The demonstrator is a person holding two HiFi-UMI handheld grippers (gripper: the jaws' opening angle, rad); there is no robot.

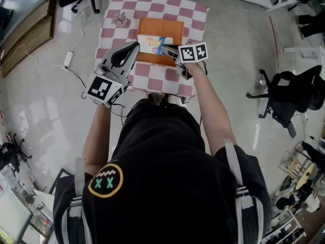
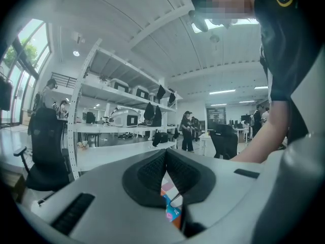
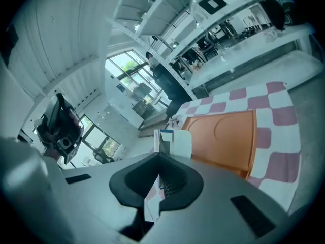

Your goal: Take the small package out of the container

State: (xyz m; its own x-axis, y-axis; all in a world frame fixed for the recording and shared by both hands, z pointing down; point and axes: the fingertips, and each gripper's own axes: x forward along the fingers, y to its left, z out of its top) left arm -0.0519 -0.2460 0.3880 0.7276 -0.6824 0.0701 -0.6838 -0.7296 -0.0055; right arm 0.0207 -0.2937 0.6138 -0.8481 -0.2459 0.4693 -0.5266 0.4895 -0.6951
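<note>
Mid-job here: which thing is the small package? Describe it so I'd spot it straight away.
Find the pink-and-white checked cloth; a flat orange container lies on it. The small package is the thin pale rectangle over that container, pinched in the right gripper. Its blue and yellow print marks it off from the plain orange container.

I see an open lab: white metal shelving racks (image 2: 119, 113) ahead of my left gripper (image 2: 166, 154), black swivel office chair (image 2: 45, 146) to its left.
</note>
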